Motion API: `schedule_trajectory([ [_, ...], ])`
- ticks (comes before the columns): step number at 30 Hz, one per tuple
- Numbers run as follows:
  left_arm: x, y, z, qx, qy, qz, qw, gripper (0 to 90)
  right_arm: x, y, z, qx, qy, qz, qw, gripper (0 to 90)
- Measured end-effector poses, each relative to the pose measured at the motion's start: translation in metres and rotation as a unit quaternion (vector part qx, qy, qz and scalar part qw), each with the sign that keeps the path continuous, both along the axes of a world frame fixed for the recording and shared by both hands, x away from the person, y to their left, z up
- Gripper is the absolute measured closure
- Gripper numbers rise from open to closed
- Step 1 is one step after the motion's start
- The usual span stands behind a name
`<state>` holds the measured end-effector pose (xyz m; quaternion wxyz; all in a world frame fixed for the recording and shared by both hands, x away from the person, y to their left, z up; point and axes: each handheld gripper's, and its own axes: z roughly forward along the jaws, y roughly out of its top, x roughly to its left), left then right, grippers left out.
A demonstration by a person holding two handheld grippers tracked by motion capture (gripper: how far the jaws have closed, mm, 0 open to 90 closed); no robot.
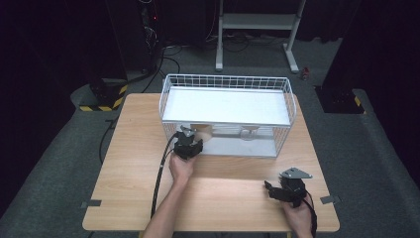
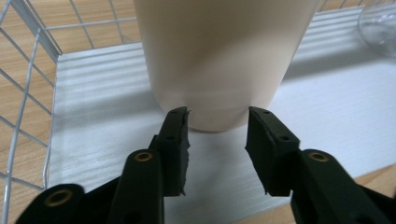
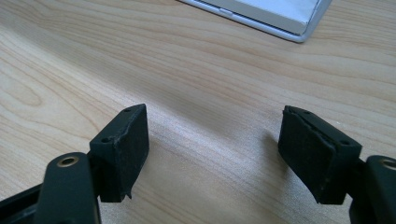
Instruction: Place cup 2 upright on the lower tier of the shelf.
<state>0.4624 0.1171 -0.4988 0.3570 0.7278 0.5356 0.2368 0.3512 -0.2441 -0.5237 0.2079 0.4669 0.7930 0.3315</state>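
Observation:
A cream cup [image 2: 215, 60] stands upright on the white floor [image 2: 93, 93] of a wire rack, under its upper shelf. In the high view the cup [image 1: 204, 131] shows just inside the rack's open front, at the left. My left gripper [image 2: 217, 114] reaches in there, and its two pads press on the cup's lower sides, so it is shut on the cup. The left gripper [image 1: 190, 135] sits at the rack's front edge. My right gripper [image 1: 270, 190] rests low near the table's front right corner. The right gripper [image 3: 215, 116] is open over bare wood with nothing between its pads.
The white wire rack [image 1: 225, 79] stands at the back middle of the wooden table [image 1: 133, 163]. A clear glass [image 2: 378, 23] stands on the rack's floor to the right of the cup. The rack's white corner [image 3: 299, 18] lies ahead of the right gripper.

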Motion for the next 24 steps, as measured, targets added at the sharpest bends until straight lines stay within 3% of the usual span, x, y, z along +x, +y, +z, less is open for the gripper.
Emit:
schedule_trajectory([
  [2, 0.001, 0.000, 0.000, 0.015, -0.005, 0.001, 0.9999, 62.1, 0.000, 0.000, 0.000, 0.000, 0.000, 0.000, 1.0000, 24.5],
  [4, 0.003, -0.001, -0.001, 0.020, 0.003, 0.003, 0.9998, 64.1, 0.000, 0.000, 0.000, 0.000, 0.001, -0.001, 1.0000, 24.2],
  [16, 0.012, -0.005, 0.000, 0.011, 0.008, 0.006, 0.9999, 70.3, 0.000, 0.000, 0.000, 0.000, 0.000, -0.001, 1.0000, 24.1],
  [18, 0.012, -0.005, 0.001, 0.003, 0.007, 0.005, 1.0000, 68.0, 0.000, 0.000, 0.000, -0.001, 0.000, 0.000, 1.0000, 24.0],
  [19, 0.011, -0.004, 0.002, -0.001, 0.005, 0.000, 1.0000, 62.6, 0.000, 0.000, 0.000, -0.001, 0.000, 0.000, 1.0000, 24.0],
  [22, 0.001, 0.000, 0.009, 0.000, -0.010, -0.017, 0.9998, 54.4, 0.001, 0.000, 0.000, 0.000, 0.001, 0.001, 1.0000, 24.0],
  [24, -0.005, 0.005, 0.011, -0.001, -0.015, -0.014, 0.9998, 51.2, 0.001, 0.000, 0.000, 0.001, 0.001, 0.001, 1.0000, 24.0],
])
